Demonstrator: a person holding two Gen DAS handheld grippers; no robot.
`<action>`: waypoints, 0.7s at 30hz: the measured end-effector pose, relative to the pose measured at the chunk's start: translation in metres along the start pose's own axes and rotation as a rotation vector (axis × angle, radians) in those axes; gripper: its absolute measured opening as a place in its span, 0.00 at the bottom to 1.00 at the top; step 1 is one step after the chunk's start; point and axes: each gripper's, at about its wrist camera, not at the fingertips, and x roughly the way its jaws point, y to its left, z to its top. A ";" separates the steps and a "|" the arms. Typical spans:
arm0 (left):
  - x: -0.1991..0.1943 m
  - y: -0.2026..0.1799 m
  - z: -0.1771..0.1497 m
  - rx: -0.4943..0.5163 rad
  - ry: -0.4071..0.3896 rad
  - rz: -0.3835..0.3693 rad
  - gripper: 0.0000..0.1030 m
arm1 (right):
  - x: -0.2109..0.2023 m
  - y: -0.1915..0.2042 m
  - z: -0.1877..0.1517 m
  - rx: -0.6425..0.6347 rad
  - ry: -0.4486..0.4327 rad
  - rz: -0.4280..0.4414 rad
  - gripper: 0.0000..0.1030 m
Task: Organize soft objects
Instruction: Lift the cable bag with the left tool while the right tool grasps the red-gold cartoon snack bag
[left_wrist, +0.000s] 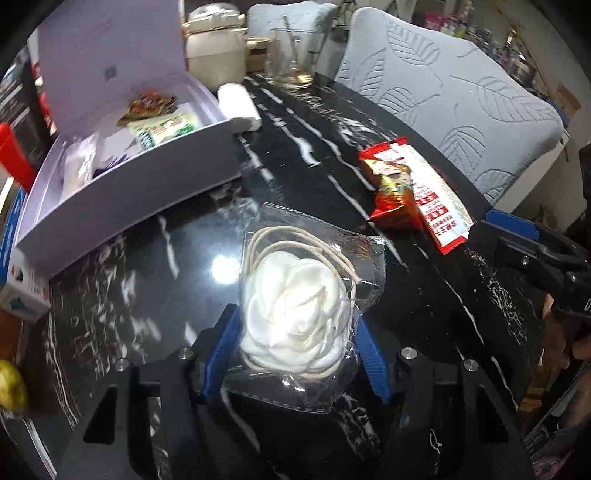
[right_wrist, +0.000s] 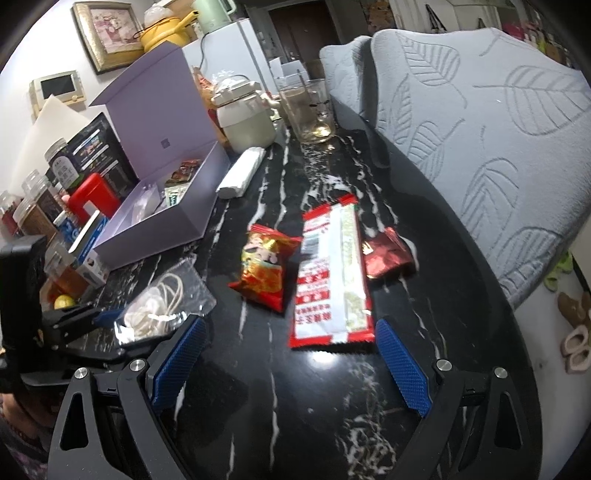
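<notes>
A clear plastic bag (left_wrist: 295, 306) holds a white fabric flower and a coil of cream cord. My left gripper (left_wrist: 295, 321) is shut on it, blue pads pressing both sides, and the bag is lifted slightly off the black marble table (left_wrist: 147, 266). The right wrist view shows the same bag (right_wrist: 155, 310) in the left gripper (right_wrist: 110, 317) at the left. My right gripper (right_wrist: 290, 325) stands open low over the table, its fingertips either side of the near end of a long red-and-white packet (right_wrist: 328, 280). An open lilac box (left_wrist: 122, 206) with several packets inside stands at the left.
A red snack bag (right_wrist: 266, 266) and a dark red foil packet (right_wrist: 388, 254) flank the long packet. A white roll (right_wrist: 242, 173), a cream pot (right_wrist: 247, 118) and a glass (right_wrist: 310, 110) stand behind. Grey-covered chairs (right_wrist: 498, 129) line the table's right edge. Jars and boxes crowd the left.
</notes>
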 end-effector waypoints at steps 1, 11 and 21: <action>0.000 0.002 0.000 -0.010 -0.001 0.006 0.60 | 0.001 0.002 0.002 -0.007 -0.001 0.001 0.92; 0.006 0.025 -0.001 -0.066 0.004 0.083 0.60 | 0.027 0.012 0.017 -0.029 0.043 -0.024 0.84; 0.011 0.024 0.001 -0.044 -0.011 0.114 0.60 | 0.023 -0.010 0.025 0.022 0.021 -0.093 0.80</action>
